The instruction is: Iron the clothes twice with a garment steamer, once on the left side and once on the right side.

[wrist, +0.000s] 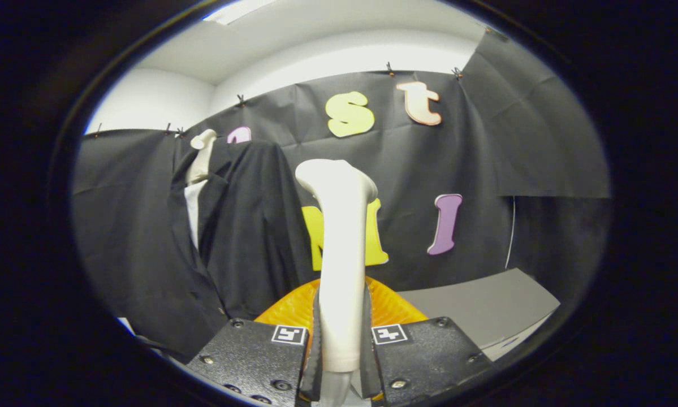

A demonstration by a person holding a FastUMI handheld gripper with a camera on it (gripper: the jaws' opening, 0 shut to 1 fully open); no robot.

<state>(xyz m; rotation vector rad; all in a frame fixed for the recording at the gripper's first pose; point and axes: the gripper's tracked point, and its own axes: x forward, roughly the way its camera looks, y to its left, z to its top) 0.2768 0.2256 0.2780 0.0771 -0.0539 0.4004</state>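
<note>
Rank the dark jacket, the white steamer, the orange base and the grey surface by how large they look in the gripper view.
1. dark jacket, largest.
2. white steamer, clamped between the gripper fingers; its nearness inflates it.
3. grey surface and orange base look alike; the steamer and fingers partly hide the base, so no ranking.

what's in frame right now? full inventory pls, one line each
garment steamer: 1, white, upright between the gripper's fingers, head at the top
jacket: 1, black, hanging against the booth wall, ahead of the fingers and off to the steamer's side
shirt: 1, white, a strip showing at the jacket's open front
hanger stand top: 1, cream, sticking up out of the jacket's collar
orange object: 1, ribbed, low behind the steamer, just beyond the fingers; cannot tell what it is
table: 1, grey, beyond the fingers on the side away from the jacket
gripper: 1, both fingers pressed on the steamer's handle
</note>
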